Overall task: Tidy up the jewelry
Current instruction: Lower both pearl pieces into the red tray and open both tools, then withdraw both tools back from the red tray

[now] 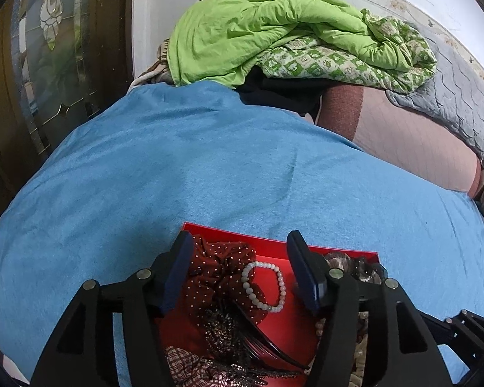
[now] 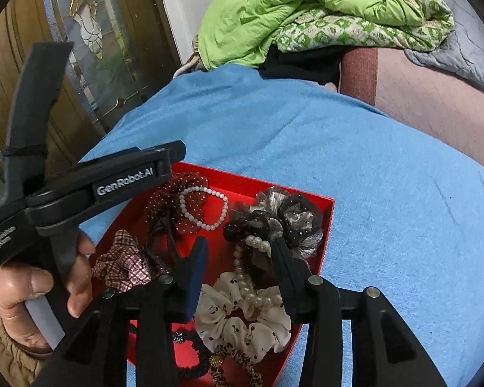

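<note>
A red box sits on the blue blanket, holding several hair ties and bracelets. My left gripper is open above it, with a white bead bracelet on a dark red dotted scrunchie between its fingers. In the right wrist view the same bracelet lies at the box's far left. My right gripper is open over a pearl strand, a cream cherry scrunchie and a black-grey sheer scrunchie. A plaid scrunchie lies at left.
The left gripper's body and the hand holding it fill the left of the right wrist view. A green quilt pile lies at the bed's far end, a pink sheet to the right, a glass-panelled wooden door at left.
</note>
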Demonstrator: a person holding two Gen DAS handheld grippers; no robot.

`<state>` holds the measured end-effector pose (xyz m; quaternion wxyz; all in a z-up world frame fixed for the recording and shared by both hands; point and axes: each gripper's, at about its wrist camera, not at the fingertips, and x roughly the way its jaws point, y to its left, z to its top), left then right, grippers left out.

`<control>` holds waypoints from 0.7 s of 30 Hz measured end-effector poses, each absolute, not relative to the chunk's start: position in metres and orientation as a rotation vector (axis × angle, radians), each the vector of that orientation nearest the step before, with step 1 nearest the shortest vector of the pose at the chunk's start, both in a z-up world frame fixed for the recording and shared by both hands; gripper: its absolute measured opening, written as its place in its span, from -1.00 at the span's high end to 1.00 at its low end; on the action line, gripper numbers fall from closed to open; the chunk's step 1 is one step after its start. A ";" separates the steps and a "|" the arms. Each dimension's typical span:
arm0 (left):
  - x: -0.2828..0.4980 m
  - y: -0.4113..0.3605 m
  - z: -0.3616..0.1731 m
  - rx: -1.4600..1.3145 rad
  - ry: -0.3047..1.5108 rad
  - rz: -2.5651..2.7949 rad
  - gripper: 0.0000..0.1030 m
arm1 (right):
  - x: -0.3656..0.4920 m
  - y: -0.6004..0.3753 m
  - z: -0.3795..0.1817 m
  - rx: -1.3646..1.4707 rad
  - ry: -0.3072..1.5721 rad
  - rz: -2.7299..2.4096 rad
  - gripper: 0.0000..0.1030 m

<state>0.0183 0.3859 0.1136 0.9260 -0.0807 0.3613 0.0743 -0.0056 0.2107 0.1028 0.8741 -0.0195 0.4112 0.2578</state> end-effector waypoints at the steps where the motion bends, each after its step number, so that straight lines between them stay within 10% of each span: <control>1: 0.017 0.387 0.114 -0.170 0.739 0.154 -0.16 | -0.007 0.210 0.104 -0.037 0.857 0.539 0.13; 21: -0.015 0.368 0.133 -0.054 0.560 0.298 -0.65 | -0.049 0.139 0.122 0.010 0.788 0.445 -0.29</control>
